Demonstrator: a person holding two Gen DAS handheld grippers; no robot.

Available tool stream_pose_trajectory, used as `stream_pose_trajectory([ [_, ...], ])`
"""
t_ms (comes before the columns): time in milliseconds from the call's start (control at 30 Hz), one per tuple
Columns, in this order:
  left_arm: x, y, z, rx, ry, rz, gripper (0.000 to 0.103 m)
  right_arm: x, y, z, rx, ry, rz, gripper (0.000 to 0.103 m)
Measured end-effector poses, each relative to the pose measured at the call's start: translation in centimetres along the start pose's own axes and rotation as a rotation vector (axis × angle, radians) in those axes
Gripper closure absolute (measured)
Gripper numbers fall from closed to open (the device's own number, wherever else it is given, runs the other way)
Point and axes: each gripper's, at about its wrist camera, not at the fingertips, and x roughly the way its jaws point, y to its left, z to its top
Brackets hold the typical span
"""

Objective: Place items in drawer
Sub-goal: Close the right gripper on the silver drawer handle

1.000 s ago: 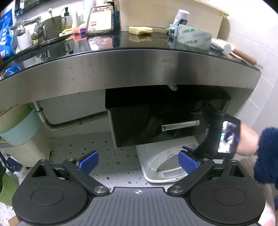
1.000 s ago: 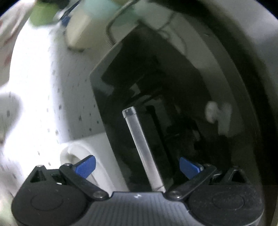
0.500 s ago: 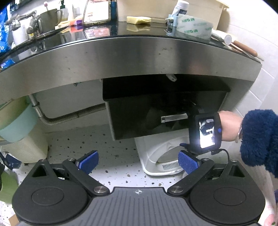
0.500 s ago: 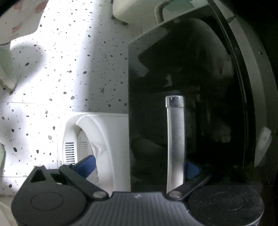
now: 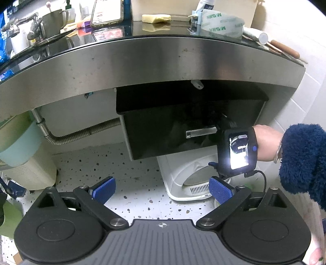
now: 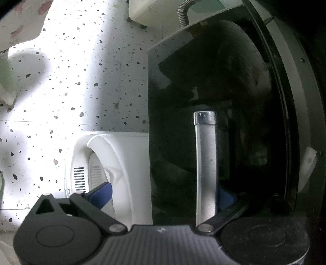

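Observation:
A black glossy drawer (image 5: 173, 134) hangs under the steel-edged counter (image 5: 142, 61), with a silver bar handle (image 5: 200, 132) on its front. My left gripper (image 5: 161, 189) is open and empty, held back from the drawer above the floor. My right gripper (image 6: 163, 196) is open at the drawer front. The handle (image 6: 204, 163) stands between its blue pads, close to the right one (image 6: 224, 198). In the left wrist view its lit screen (image 5: 238, 151) covers the handle's right end, held by a hand in a blue fuzzy sleeve (image 5: 301, 159). A phone (image 5: 107, 12), yellow sponge (image 5: 155, 18) and tape roll (image 5: 221, 23) lie on the counter.
A white appliance (image 5: 191, 179) sits on the speckled floor (image 5: 97, 163) right under the drawer. A corrugated metal hose (image 5: 81, 133) runs left of the drawer, with a pale bin (image 5: 24, 159) beyond. A metal cup (image 5: 52, 22) and faucet (image 5: 32, 26) stand at the counter's left.
My right gripper has swung in to the drawer front, and the handle now lies between its open fingers. My left gripper has drawn slightly back and stays open.

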Motion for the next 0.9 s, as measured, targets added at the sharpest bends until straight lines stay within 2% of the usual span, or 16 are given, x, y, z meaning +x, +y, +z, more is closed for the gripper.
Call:
stream_pose_trajectory([
  [167, -0.2, 0.0, 0.1, -0.01, -0.004, -0.001, 0.004, -0.8, -0.2, -0.1, 0.042, -0.005, 0.012, 0.0],
  [333, -0.2, 0.0, 0.2, -0.02, 0.003, -0.011, 0.004, -1.1, 0.4, -0.1, 0.021, 0.001, -0.005, 0.0],
  [500, -0.4, -0.1, 0.1, -0.022, -0.001, -0.009, 0.004, -1.8, 0.2, -0.2, 0.075, -0.009, 0.016, 0.0],
  [633, -0.5, 0.1, 0.0, -0.031, -0.002, -0.008, 0.004, -2.1, 0.6, -0.4, 0.041, 0.0, 0.009, 0.0],
  [900, -0.5, 0.4, -0.2, -0.048, 0.001, -0.004, 0.004, -3.1, 0.3, -0.7, 0.065, -0.007, 0.046, 0.0],
])
